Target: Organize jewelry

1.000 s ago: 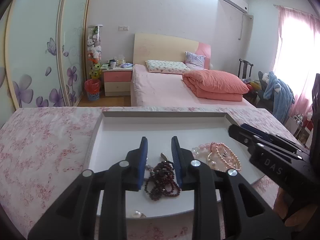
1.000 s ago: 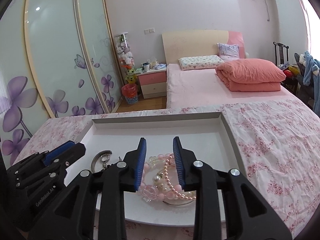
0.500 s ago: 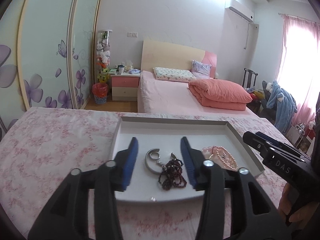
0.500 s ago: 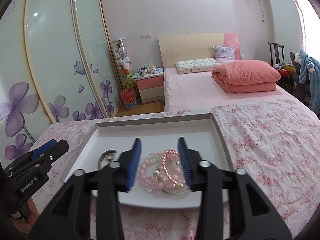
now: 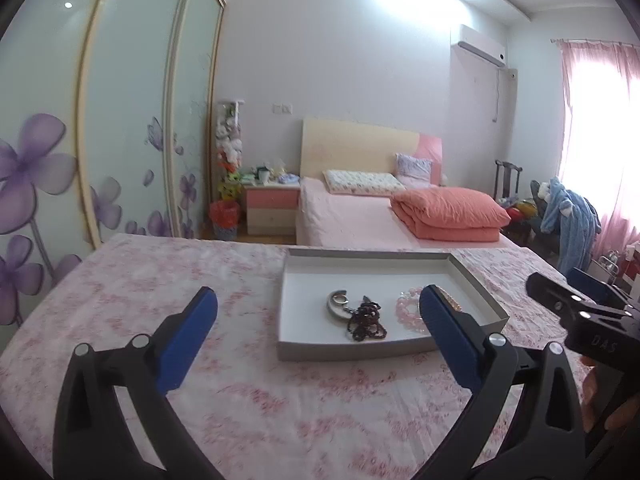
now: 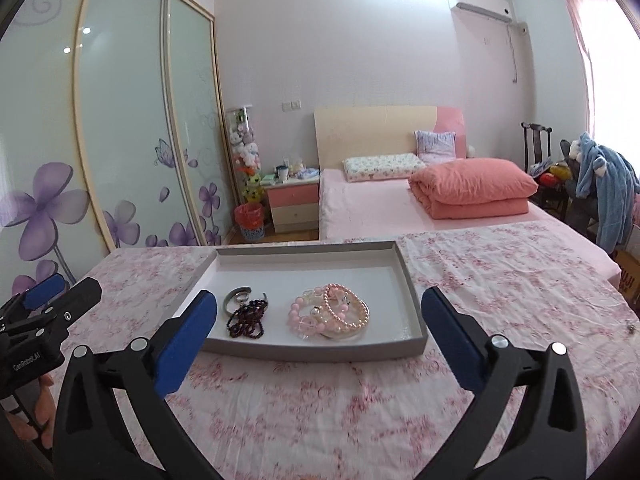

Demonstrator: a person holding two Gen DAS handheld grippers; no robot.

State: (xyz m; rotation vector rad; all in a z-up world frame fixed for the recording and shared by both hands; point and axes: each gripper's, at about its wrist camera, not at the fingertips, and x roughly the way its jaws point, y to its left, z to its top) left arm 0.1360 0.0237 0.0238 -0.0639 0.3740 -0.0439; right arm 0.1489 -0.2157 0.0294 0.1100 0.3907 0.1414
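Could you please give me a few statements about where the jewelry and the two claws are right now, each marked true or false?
1. The dark beaded bracelet lies inside the white tray. True.
2. The right claw is shut on the pink bracelets. False: its jaws are spread wide and hold nothing; the bracelets rest in the tray.
3. The silver bangle sits just behind and left of the dark beads, in the same tray. True.
4. The left claw grips the tray's edge. False: it is open and back from the tray, over the floral cloth.
5. The pink bracelets lie out on the cloth. False: they are piled in the tray, right of the dark beads.
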